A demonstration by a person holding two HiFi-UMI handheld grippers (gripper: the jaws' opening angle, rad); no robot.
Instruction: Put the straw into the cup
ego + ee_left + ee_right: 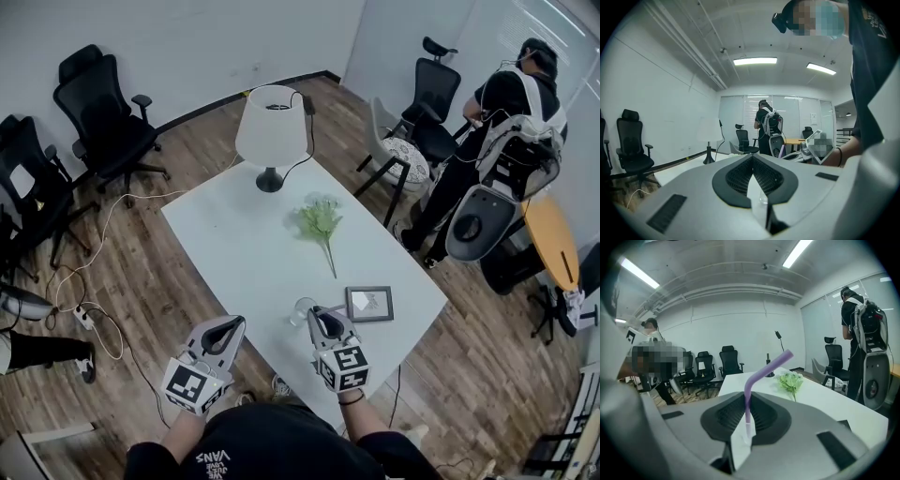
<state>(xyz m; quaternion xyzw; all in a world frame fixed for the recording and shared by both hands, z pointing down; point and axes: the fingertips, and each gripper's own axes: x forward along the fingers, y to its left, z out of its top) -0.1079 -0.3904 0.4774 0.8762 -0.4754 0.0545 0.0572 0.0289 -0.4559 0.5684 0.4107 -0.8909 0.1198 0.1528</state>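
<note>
Clamping the straw (766, 367) in the right hand-held gripper (746, 398) beside the cup (302, 310), insertion is not yet done; left hand-held gripper (752, 158) sits closed, empty.

I'm working in an office meeting room. Black swivel chairs (103, 112) stand along plain white walls, a long white table (244, 262) sits on the wood-plank floor (141, 281), strip lights (754, 61) run overhead, and glazed wall panels (736, 112) close the far side.

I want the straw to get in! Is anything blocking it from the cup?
Nothing visible does. The right claw holds the straw, and the cup stands just beside it on the table.
</note>
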